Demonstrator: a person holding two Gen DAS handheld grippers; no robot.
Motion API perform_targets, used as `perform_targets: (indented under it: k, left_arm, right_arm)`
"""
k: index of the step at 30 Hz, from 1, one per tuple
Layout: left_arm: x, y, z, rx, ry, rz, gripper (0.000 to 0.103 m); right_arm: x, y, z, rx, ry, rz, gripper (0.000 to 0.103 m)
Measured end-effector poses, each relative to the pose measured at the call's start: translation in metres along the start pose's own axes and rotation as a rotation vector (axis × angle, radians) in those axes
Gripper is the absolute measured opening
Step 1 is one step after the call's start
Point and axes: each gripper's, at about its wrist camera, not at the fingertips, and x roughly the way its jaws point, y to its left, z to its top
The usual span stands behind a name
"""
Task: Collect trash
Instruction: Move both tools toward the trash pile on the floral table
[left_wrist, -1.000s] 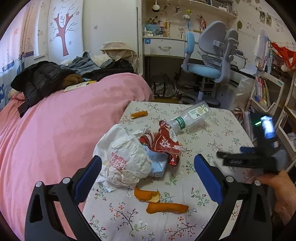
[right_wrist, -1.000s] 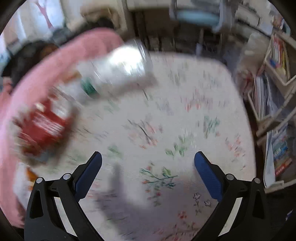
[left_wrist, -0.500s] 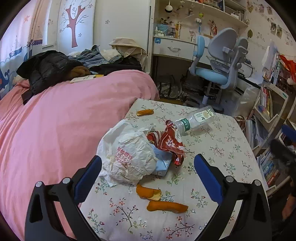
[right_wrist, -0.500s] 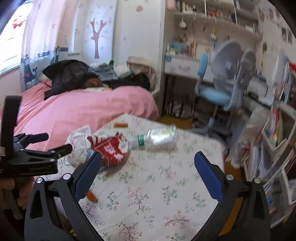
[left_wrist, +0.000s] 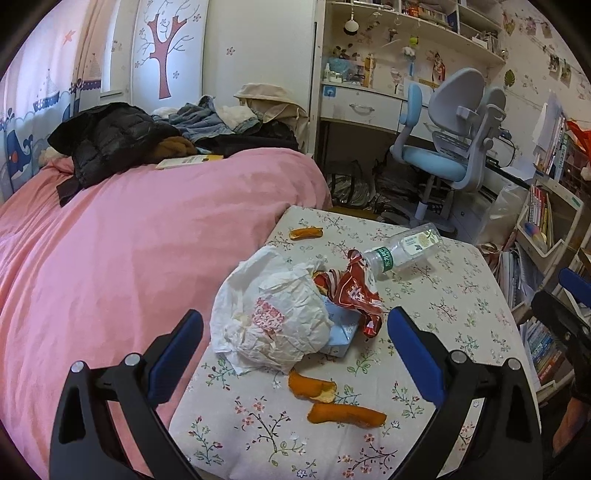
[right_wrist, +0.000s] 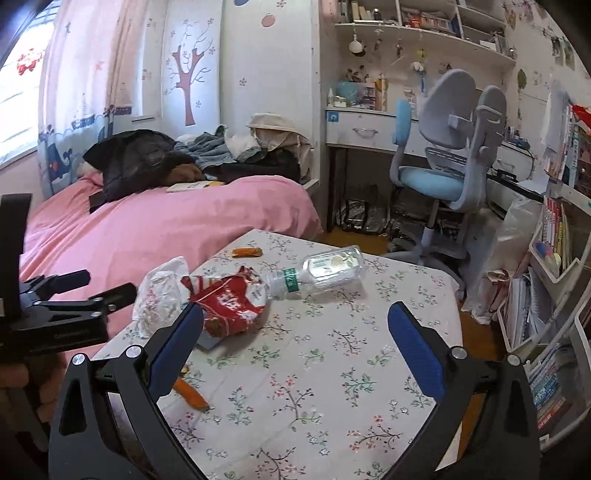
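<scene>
Trash lies on a floral-cloth table (left_wrist: 458, 325): a crumpled white plastic bag (left_wrist: 269, 317), a red snack wrapper (left_wrist: 354, 291), a light blue carton (left_wrist: 341, 334) under them, an empty clear bottle (left_wrist: 406, 249) on its side, and three orange peels (left_wrist: 312, 386) (left_wrist: 347, 413) (left_wrist: 306, 233). My left gripper (left_wrist: 295, 343) is open and empty, above the table's near edge by the bag. My right gripper (right_wrist: 295, 339) is open and empty, above the table's near right part; the wrapper (right_wrist: 229, 299), bottle (right_wrist: 325, 269) and bag (right_wrist: 159, 295) lie ahead to its left.
A pink bed (left_wrist: 129, 258) with piled clothes borders the table's left side. A blue-grey desk chair (left_wrist: 450, 155) and a white desk (left_wrist: 362, 107) stand behind. Bookshelves (left_wrist: 543, 221) line the right wall.
The right gripper pulled back from close over the bottle to the table's near right side. The left gripper drew back slightly and turned left. The trash has not moved.
</scene>
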Motion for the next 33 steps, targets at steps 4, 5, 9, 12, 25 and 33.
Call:
perform_targets:
  k: [4, 5, 9, 12, 25, 33]
  left_arm:
    - [-0.001, -0.001, -0.001, 0.003, -0.002, 0.000, 0.095]
    - [0.000, 0.000, -0.001, 0.003, -0.001, 0.002, 0.095]
    - [0.001, 0.002, -0.002, -0.008, 0.010, 0.005, 0.095]
    - [0.001, 0.002, -0.002, -0.011, 0.008, 0.008, 0.095]
    - [0.001, 0.024, 0.008, -0.046, -0.005, 0.054, 0.095]
    - [0.003, 0.071, 0.012, -0.250, 0.022, 0.077, 0.095]
  right_arm:
    - [-0.004, 0.008, -0.001, -0.048, -0.019, 0.001, 0.097]
    - [-0.003, 0.009, -0.002, -0.057, -0.013, 0.000, 0.097]
    - [-0.001, 0.011, -0.004, -0.052, 0.002, 0.016, 0.097]
    - [-0.002, 0.011, -0.005, -0.056, -0.009, 0.017, 0.097]
    - [0.015, 0.017, -0.007, -0.076, 0.046, 0.040, 0.097]
    - [0.020, 0.016, -0.011, -0.080, 0.064, 0.045, 0.097]
